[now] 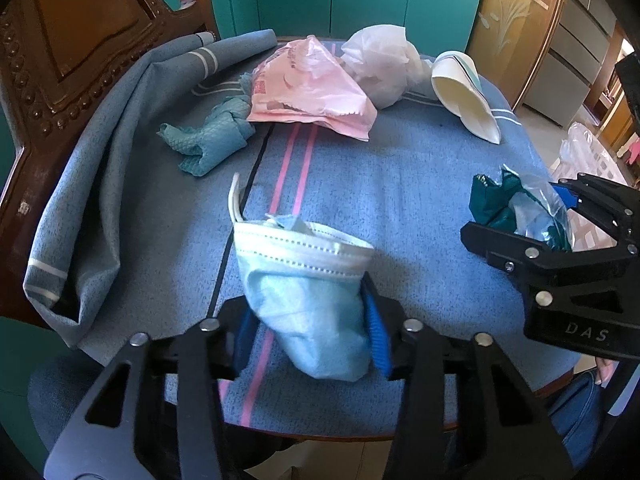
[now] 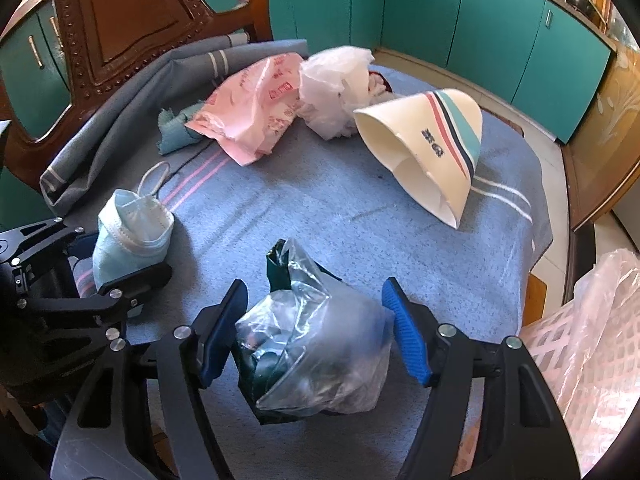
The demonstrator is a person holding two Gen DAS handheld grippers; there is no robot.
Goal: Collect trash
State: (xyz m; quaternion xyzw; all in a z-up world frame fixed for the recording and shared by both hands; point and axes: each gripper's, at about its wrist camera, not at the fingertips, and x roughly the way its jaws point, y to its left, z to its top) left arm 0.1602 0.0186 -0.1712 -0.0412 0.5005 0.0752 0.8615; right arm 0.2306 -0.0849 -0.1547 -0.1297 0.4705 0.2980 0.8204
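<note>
A crumpled light blue face mask (image 1: pixel 308 292) stands on the blue cloth between the blue pads of my left gripper (image 1: pixel 310 336), which is closed on its sides; the mask also shows in the right wrist view (image 2: pixel 128 236). A clear plastic bag with dark green contents (image 2: pixel 316 344) lies between the pads of my right gripper (image 2: pixel 316 332). The left pad touches it; a small gap shows at the right pad. The bag (image 1: pixel 520 212) and right gripper (image 1: pixel 560 220) also show in the left wrist view.
On the cloth-covered seat (image 1: pixel 400 200) lie a pink plastic bag (image 1: pixel 308 88), a white plastic bag (image 1: pixel 380 64), a squashed paper cup (image 2: pixel 432 148) and a teal rag (image 1: pixel 208 140). A carved wooden chair back (image 1: pixel 72 40) rises at the left. A pink-and-white mesh basket (image 2: pixel 592 340) stands at the right.
</note>
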